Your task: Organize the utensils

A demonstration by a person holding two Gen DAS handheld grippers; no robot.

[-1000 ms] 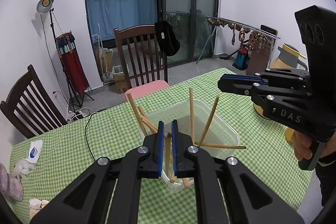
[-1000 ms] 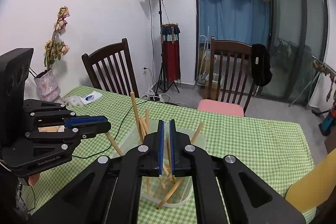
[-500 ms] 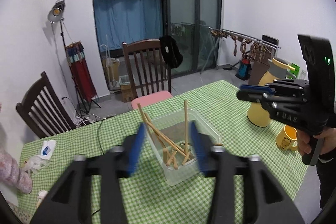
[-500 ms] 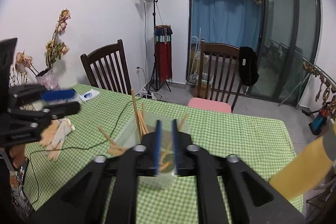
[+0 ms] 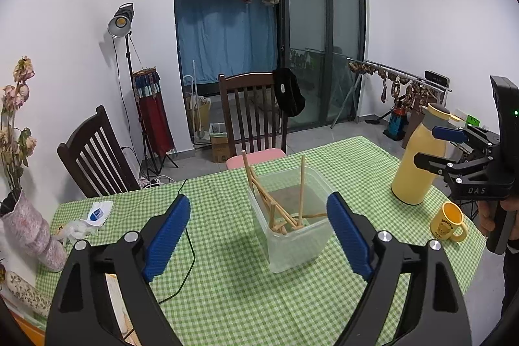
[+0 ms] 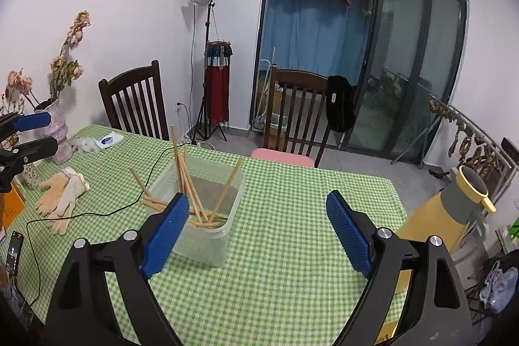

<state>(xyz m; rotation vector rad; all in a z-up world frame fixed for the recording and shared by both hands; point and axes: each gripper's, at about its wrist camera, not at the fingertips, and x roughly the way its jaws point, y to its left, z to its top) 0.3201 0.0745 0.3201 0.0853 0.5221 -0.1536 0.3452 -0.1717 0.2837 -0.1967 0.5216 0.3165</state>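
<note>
Both grippers' fingers [image 5: 168, 232] newly spread, empty.

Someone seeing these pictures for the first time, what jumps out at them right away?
A clear plastic tub in the middle of the green checked tablecloth, with wooden chopsticks leaning every which way inside it. The left gripper and right gripper hang open and empty in front of it. A yellow flask stands at the table's right end.
</note>
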